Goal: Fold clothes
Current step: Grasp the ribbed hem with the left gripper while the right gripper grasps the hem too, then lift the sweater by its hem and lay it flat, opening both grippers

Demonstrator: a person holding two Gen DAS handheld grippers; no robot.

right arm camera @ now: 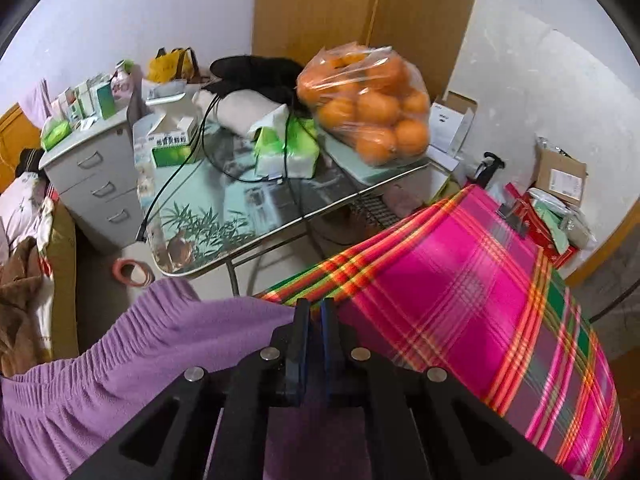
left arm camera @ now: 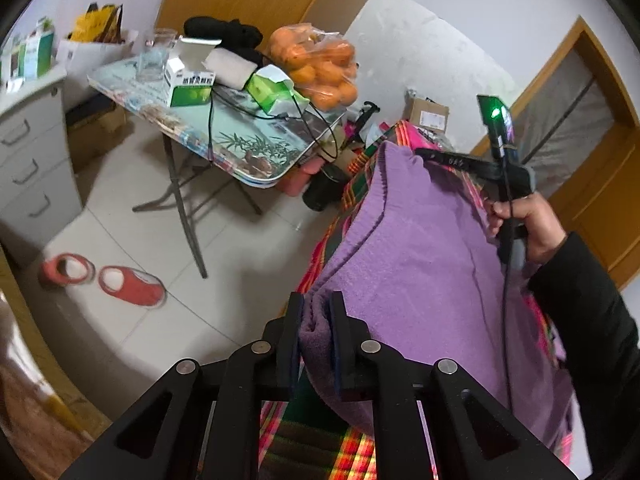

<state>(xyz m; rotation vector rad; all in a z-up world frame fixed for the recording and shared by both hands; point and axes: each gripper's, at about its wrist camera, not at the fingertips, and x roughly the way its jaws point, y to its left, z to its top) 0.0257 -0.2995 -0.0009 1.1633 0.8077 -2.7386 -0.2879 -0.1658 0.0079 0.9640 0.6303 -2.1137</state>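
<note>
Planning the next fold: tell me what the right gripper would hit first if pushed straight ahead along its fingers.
Probably the pink plaid cloth just beyond the right gripper, which is shut on the purple knitted garment. Past that comes the glass-topped folding table, though depth is unclear.

surface: plaid sheet (right arm camera: 460, 280) | on it: purple garment (left arm camera: 420, 248)

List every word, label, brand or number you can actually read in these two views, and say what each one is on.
"感冒灵颗粒", read with some doubt: green and white medicine box on the folding table; blurred in the right wrist view.
Pale marks on the right gripper arm: too small to read.
Shipping label on the cardboard box: too small.
White carton by the wall: print too small.
Boxes on the drawer cabinet: blurred.
</note>
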